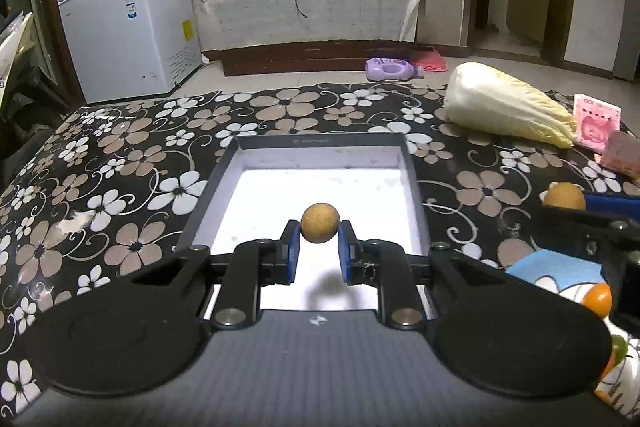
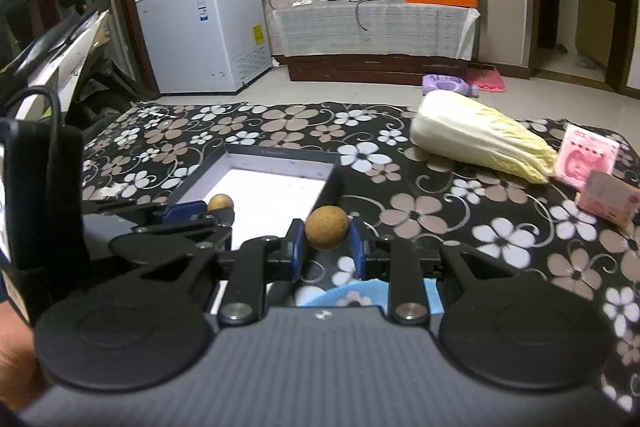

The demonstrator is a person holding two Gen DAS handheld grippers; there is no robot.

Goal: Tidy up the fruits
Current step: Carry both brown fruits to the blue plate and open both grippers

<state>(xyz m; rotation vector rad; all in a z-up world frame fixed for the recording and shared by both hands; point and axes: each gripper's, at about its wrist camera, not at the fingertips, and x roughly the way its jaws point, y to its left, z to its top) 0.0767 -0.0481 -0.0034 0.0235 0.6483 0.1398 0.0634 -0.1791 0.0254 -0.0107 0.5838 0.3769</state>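
Observation:
My left gripper (image 1: 319, 247) is shut on a small round brown fruit (image 1: 320, 223) and holds it above the white inside of a dark-rimmed box (image 1: 412, 195). The box (image 2: 280, 157) also shows in the right wrist view. My right gripper (image 2: 327, 241) is shut on a second brown fruit (image 2: 327, 223), just right of the box's near corner. The left gripper (image 2: 192, 213) with its fruit (image 2: 220, 203) shows at the left of the right wrist view. The right gripper's fruit (image 1: 564, 195) shows at the right edge of the left wrist view.
A napa cabbage (image 1: 504, 107) lies at the back right of the flowered tablecloth (image 1: 120, 163). Pink banknote bundles (image 1: 596, 123) lie beside it. A blue cartoon plate (image 1: 556, 271) with an orange fruit (image 1: 598, 299) and a green one (image 1: 619, 347) sits at the near right.

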